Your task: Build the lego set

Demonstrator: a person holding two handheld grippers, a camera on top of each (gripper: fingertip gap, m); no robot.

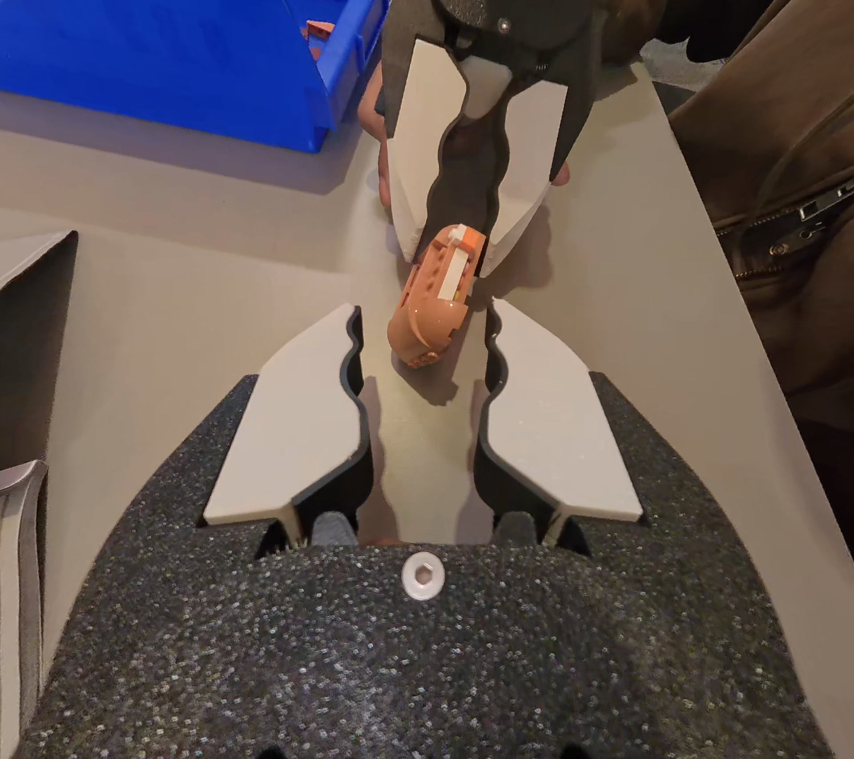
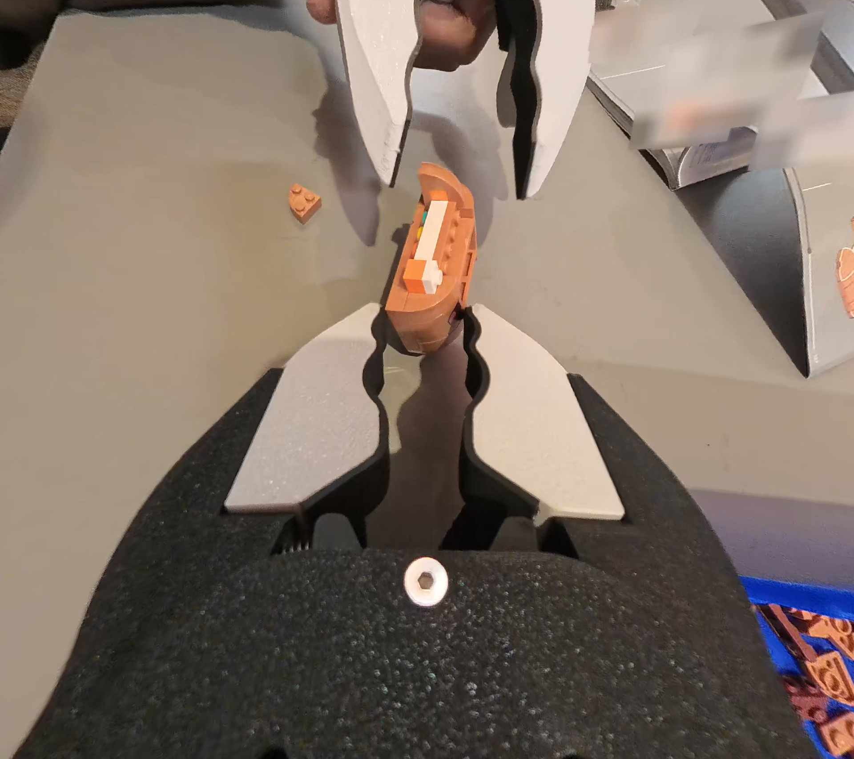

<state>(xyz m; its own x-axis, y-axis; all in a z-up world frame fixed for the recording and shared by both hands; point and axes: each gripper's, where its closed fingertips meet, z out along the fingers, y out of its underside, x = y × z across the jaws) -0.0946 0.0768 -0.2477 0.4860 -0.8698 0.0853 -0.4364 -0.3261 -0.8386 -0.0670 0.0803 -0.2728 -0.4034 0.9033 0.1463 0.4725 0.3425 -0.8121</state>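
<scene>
Partly built: rounded tan-orange brick assembly [image 2: 432, 270] with white strip, clamped at one end in right hand-held gripper [image 2: 423, 314] above grey desk [image 2: 138, 321]. Left hand-held gripper [image 1: 423, 321] spread, empty. Loose tan wedge plate [image 2: 304, 202] unattached; more bricks seemingly in blue plastic bin [image 1: 185, 43].

Looks like a workshop or lab bench: plain grey desk [image 1: 185, 274], blue plastic parts bin [image 1: 185, 34] with a divider holding loose brown bricks [image 2: 827, 663], and an open instruction booklet [image 2: 711, 163] lying near the desk's edge.
</scene>
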